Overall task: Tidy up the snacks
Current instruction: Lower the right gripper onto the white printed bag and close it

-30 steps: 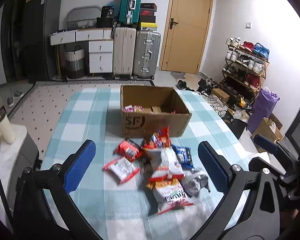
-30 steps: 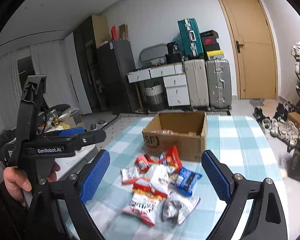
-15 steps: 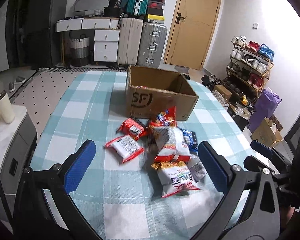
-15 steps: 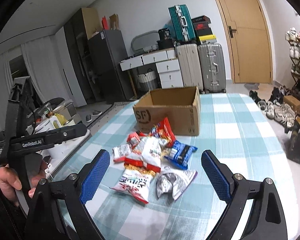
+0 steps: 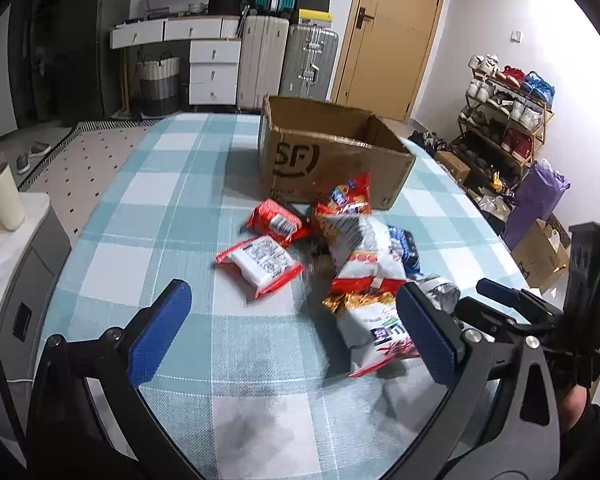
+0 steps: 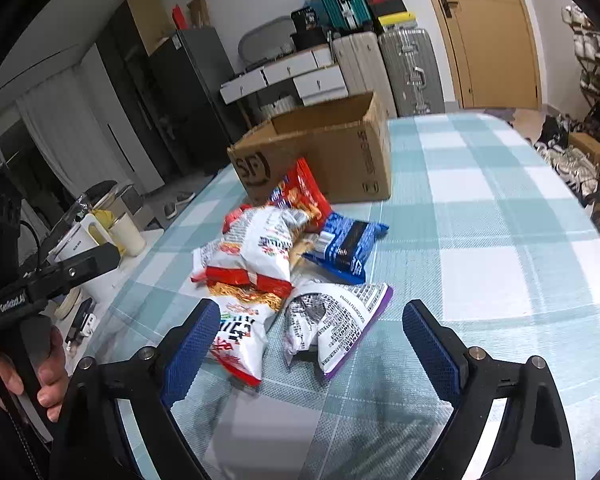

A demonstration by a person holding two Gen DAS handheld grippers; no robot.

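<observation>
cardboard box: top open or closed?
Open. The box has no flaps over its top; both wrist views show its inner walls. Whether anything lies inside cannot be told from this angle.

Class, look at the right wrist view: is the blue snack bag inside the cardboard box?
No, the blue bag lies on the tablecloth in front of the box.

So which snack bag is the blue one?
The blue snack bag lies at the pile's right edge, near the cardboard box; the other bags are red, white or silver.
</observation>
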